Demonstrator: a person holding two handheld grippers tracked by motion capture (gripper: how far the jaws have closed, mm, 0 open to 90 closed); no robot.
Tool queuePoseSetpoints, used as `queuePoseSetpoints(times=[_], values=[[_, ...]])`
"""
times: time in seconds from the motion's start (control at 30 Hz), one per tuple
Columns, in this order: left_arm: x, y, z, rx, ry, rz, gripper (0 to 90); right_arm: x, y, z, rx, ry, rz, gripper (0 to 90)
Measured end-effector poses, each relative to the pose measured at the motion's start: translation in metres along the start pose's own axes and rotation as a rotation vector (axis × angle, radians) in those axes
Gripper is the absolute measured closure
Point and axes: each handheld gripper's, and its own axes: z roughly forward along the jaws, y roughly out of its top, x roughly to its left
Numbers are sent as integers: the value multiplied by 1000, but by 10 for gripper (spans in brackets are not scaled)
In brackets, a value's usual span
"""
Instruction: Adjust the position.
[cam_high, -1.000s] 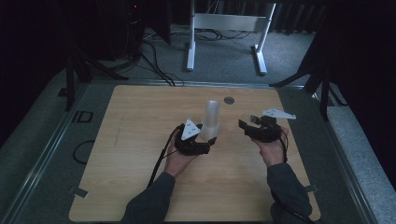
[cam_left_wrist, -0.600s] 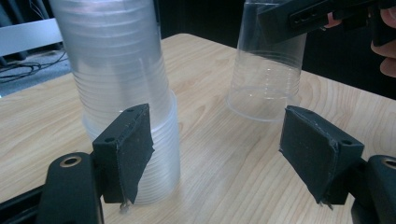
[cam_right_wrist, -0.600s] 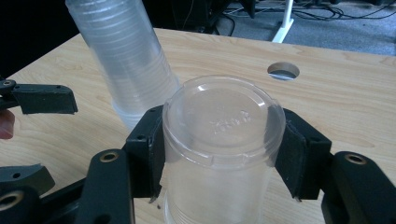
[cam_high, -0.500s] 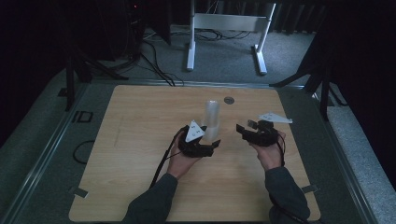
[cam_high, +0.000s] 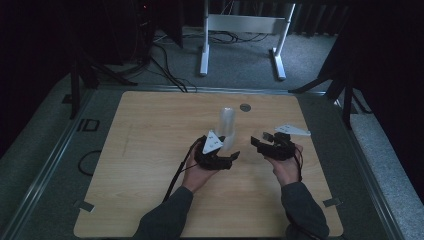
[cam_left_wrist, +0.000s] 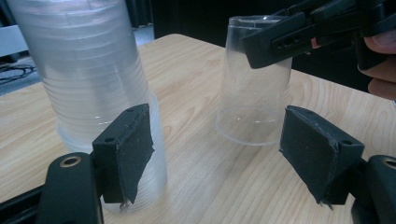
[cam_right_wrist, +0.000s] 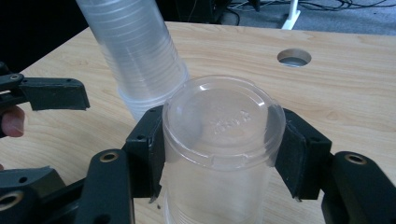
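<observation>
A tall stack of clear plastic cups (cam_high: 228, 124) stands upside down on the wooden table (cam_high: 150, 150). My left gripper (cam_high: 229, 150) is at its foot. In the left gripper view the stack (cam_left_wrist: 88, 74) rises behind the left jaw, and the left gripper (cam_left_wrist: 217, 144) is open with only tabletop between its pads. A single clear cup (cam_right_wrist: 219, 140), base up, sits between the pads of my right gripper (cam_right_wrist: 219, 149), which is shut on it. That cup (cam_left_wrist: 254, 88) has its rim down at the table, to the right of the stack.
A round hole (cam_high: 245, 107) lies in the tabletop beyond the stack. A white metal frame (cam_high: 240, 30) and cables are on the floor past the far edge. Bare wood stretches left of the hands and toward the near edge.
The right gripper with its cup has shifted slightly left and nearer the person, closer to the stack. The left gripper and the stack stay put.
</observation>
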Motion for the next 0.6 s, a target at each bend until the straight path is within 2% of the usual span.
queuePoseSetpoints(times=[0.17,0.2,0.4,0.6], values=[[-1,0,2,3,-4,1,252,1,-3,1,1,8,7,407],[-2,-1,4,6,-7,3,252,0,-5,1,-2,24,24,407],[-5,0,6,6,-15,5,252,0,-8,1,-2,20,28,408],[-7,0,8,4,-14,11,252,-1,-14,1,1,41,48,408]])
